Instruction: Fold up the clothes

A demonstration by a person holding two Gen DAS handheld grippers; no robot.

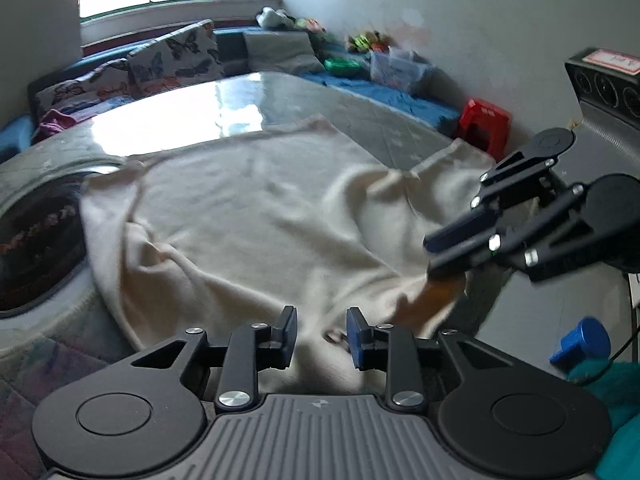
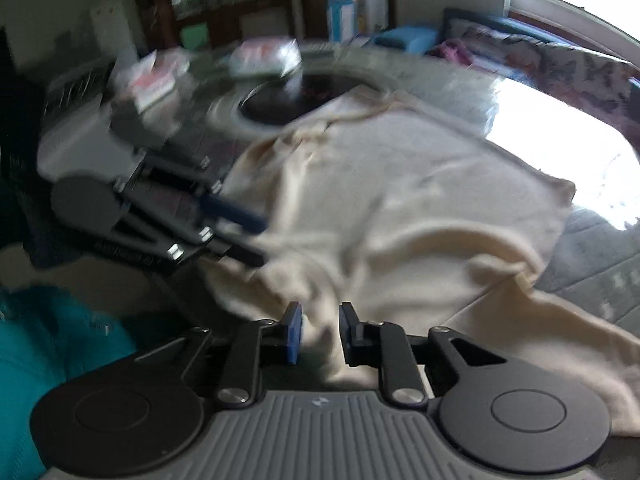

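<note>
Hanging low over the near edge of the cream garment [image 1: 256, 216], the left gripper [image 1: 322, 334] is seen with its jaws parted and cloth lying in the gap, apparently not pinched. In the right wrist view the right gripper [image 2: 318, 330] is likewise parted over a bunched hem, nothing clamped. In the left view, the right gripper [image 1: 452, 252] is seen at right of frame, angled down toward the raised corner; its jaws there look nearly together, and contact with the cloth cannot be confirmed.

The garment is spread across the glass-topped desk [image 1: 240, 104], wrinkled, with a ridge at centre right and one edge near the desk's right rim.

Risks judged from here:
- only one layer may be caught if the jaws are shut on the bunched hem, so the fold would come out skewed;
- the cloth could be dragged over the slick glass rather than lifted;
- the two grippers are close together and could collide.

Both views are motion-blurred; fine detail is not resolved.
</note>
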